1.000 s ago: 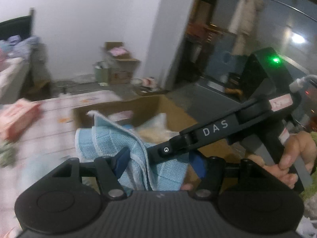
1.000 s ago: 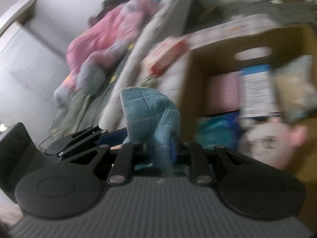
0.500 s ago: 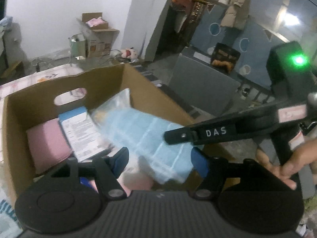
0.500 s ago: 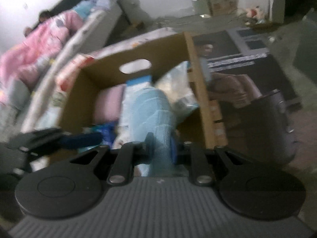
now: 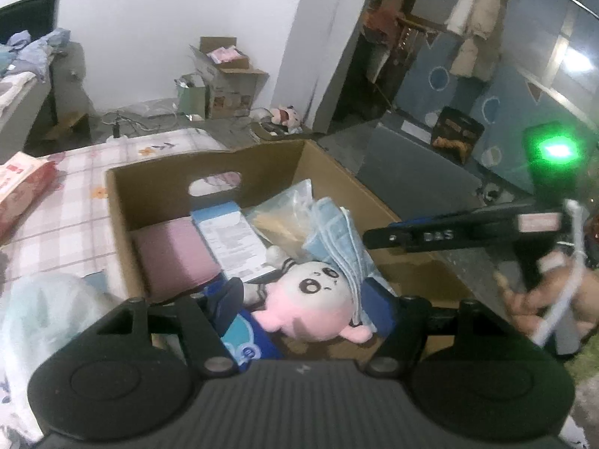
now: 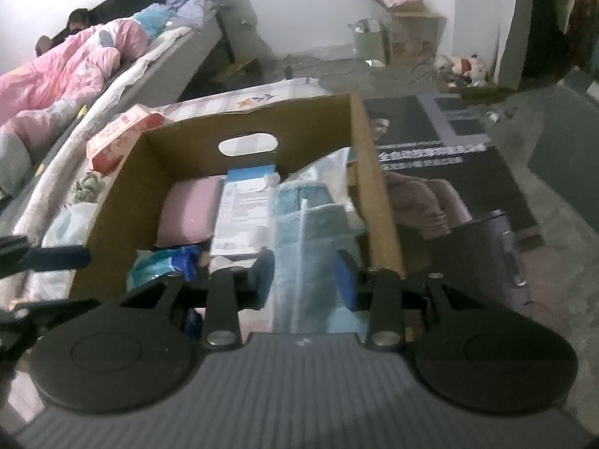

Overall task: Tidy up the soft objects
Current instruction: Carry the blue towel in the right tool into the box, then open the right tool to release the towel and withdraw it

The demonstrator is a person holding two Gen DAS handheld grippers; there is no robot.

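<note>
A folded light-blue cloth (image 5: 338, 239) lies in the cardboard box (image 5: 157, 183), resting on a pink plush toy (image 5: 310, 299). In the right wrist view the cloth (image 6: 312, 224) is blurred and sits between my open right gripper's (image 6: 305, 278) pads, which are apart from it. My left gripper (image 5: 303, 308) is open and empty just above the plush toy. The right gripper's finger (image 5: 430, 235) reaches over the box's right side in the left wrist view. The box also holds a pink folded item (image 5: 172, 258) and a blue-and-white package (image 5: 232, 243).
The box stands on a checked bedspread (image 5: 63, 209) with a red-and-white packet (image 5: 22, 187) to its left. A bed with pink bedding (image 6: 67, 71) lies far left. A dark cylinder (image 6: 498, 258) stands on the floor right of the box.
My right gripper carried the blue cloth over the box and opened, and the cloth dropped onto the plush toy. My left gripper let go earlier and stays open.
</note>
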